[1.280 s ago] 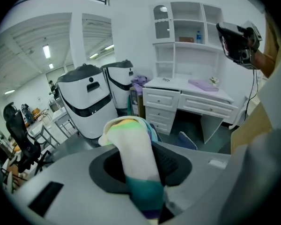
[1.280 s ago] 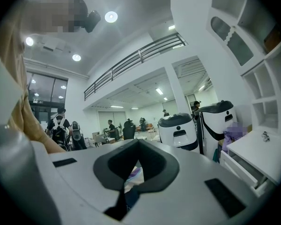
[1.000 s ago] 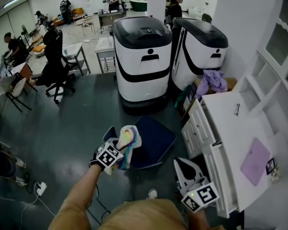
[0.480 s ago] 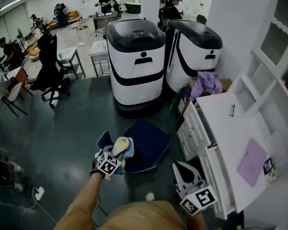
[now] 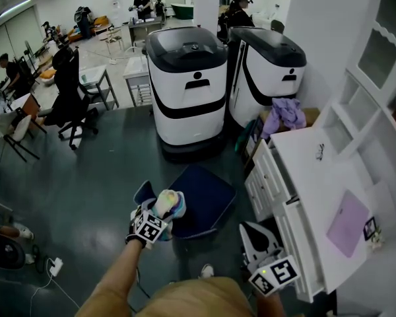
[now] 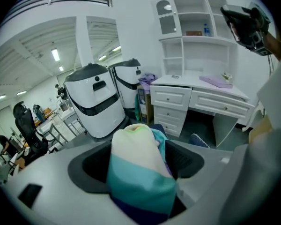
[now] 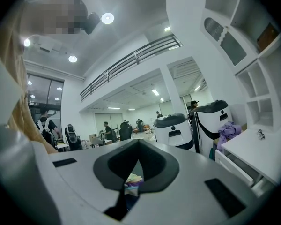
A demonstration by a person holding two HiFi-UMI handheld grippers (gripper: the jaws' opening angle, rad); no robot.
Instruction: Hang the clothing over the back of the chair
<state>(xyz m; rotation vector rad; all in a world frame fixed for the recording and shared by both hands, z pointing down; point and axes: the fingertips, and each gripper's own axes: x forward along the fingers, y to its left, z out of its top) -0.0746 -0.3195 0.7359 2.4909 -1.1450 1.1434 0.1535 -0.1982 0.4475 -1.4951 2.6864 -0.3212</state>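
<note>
Left hand-held gripper [image 5: 160,211] opening, clothing [image 5: 171,200] between jaws, partly hiding chair [image 5: 208,193] back.

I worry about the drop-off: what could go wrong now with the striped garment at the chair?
1. The left gripper has its jaws opening while the striped garment is bunched between them, not spread over the back of the chair; it may slide off.
2. The right gripper, shut and off to the side, cannot steady it.
</note>
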